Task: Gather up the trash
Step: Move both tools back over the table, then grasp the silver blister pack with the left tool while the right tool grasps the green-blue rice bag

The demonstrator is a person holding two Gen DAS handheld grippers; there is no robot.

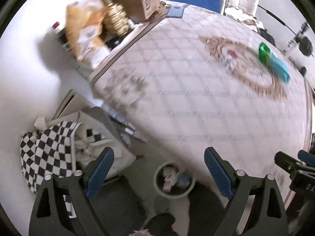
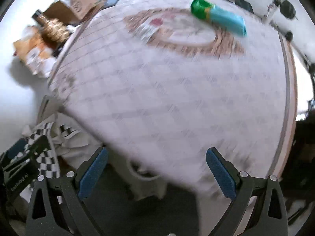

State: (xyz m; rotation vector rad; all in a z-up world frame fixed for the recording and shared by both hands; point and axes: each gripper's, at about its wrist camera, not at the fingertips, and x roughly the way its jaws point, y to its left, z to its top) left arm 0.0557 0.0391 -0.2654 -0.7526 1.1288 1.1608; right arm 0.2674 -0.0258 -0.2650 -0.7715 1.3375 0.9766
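I count one green-and-blue crushed can (image 2: 217,16) and one clear crumpled plastic bottle (image 2: 150,29), both lying well apart from my tools on the quilted mattress (image 2: 167,98). Only my left view shows the round white bin (image 1: 174,181) below. My left tool (image 1: 159,171) and right tool (image 2: 157,170) hang spread wide, holding nothing.

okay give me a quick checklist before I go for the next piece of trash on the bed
1. Left gripper empty, jaws open: ok.
2. Right gripper empty, jaws open: ok.
3. Green and blue bottle lying free on the mattress, nothing on top of it: ok.
4. Clear plastic bottle near the mattress centre, exact outline: cannot tell, blurred.
5. Bin on the floor beside the mattress, in view with trash already inside: ok.
6. Room left in the bin: cannot tell.
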